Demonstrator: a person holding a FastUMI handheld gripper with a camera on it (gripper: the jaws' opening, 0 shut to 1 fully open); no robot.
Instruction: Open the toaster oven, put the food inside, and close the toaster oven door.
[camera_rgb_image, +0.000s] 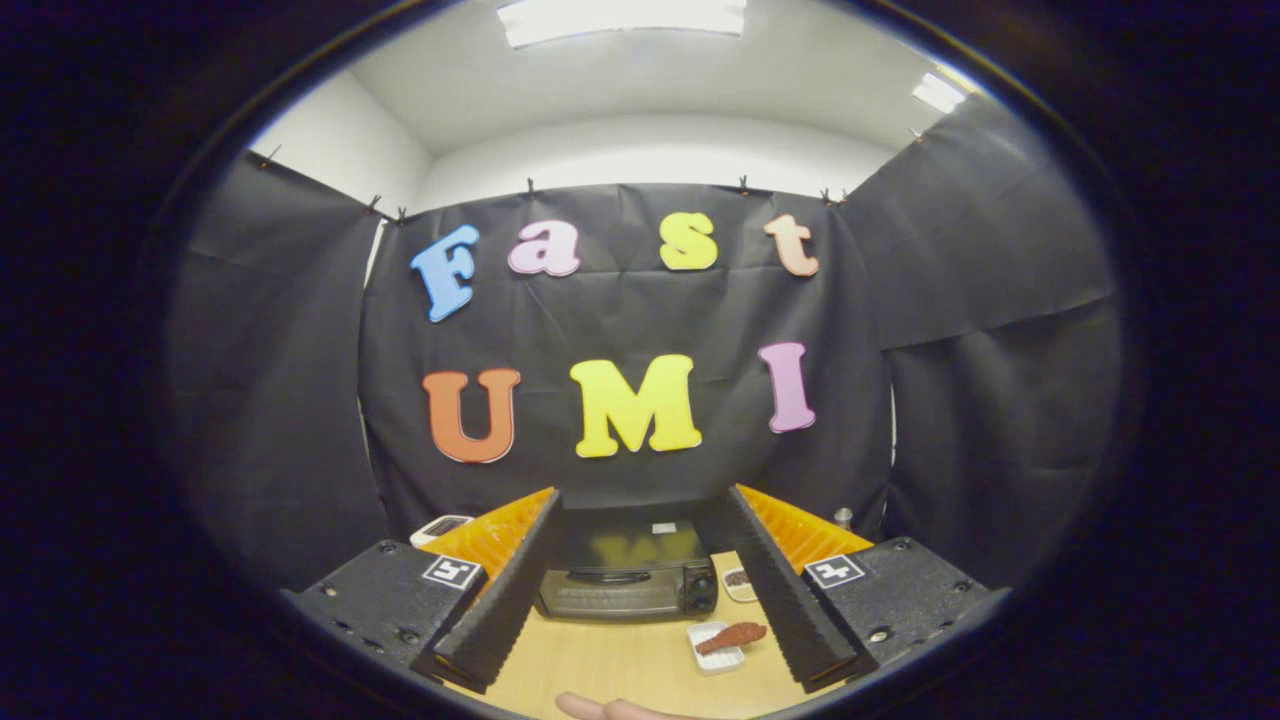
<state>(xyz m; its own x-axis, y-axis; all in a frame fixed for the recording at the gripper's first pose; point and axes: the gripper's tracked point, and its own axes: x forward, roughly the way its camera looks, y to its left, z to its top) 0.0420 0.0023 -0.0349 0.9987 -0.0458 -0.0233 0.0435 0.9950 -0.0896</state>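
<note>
The claw hangs released, fingers wide apart over the bench. Between them: 1 closed toaster oven, 1 food piece on 1 white tray.

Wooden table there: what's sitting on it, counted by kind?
Black toaster oven, door closed: 1
Small white dishes: 2, one rectangular holding a reddish-brown food piece, one beside the oven
Food piece: 1
White flat gadget: 1
Total: 5
Open gripper holds nothing.
</note>
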